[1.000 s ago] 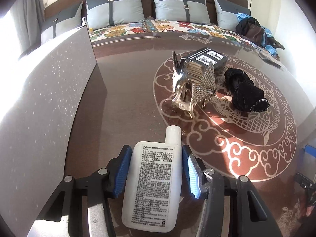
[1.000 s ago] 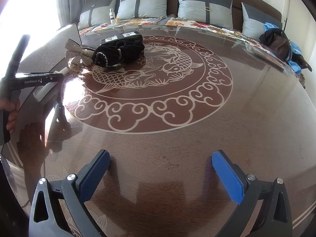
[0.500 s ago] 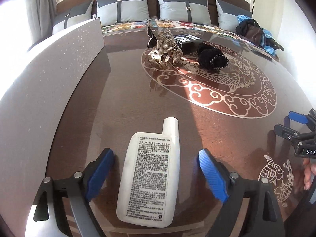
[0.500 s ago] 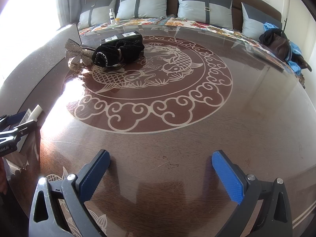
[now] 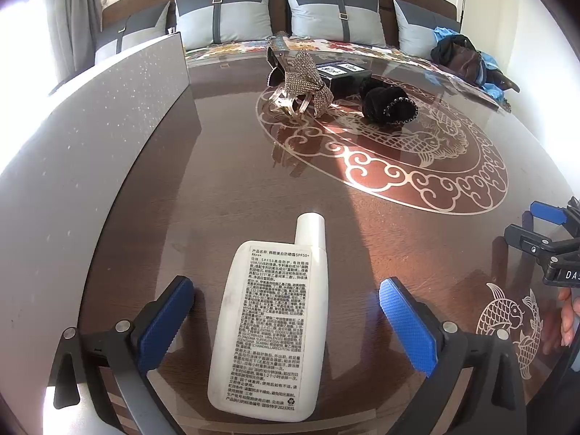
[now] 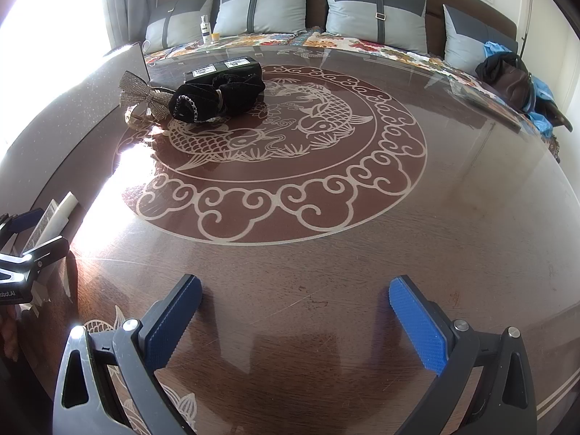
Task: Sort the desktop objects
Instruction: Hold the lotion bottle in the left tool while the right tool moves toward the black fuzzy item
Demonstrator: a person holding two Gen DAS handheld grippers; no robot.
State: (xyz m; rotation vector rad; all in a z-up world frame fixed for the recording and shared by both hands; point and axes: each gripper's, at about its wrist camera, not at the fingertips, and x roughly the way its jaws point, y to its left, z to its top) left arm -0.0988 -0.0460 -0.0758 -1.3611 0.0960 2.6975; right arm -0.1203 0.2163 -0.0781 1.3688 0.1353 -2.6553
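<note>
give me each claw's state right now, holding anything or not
Left claw: opening wide, pads clear of the flat white plastic sunscreen bottle lying between them.
Right claw: open, holding nothing.

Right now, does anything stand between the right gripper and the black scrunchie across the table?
Nothing visible does. The right gripper is open over bare table, and only the fish pattern lies before the black scrunchie. The rhinestone bow sits to the scrunchie's left, the black box behind.
</note>
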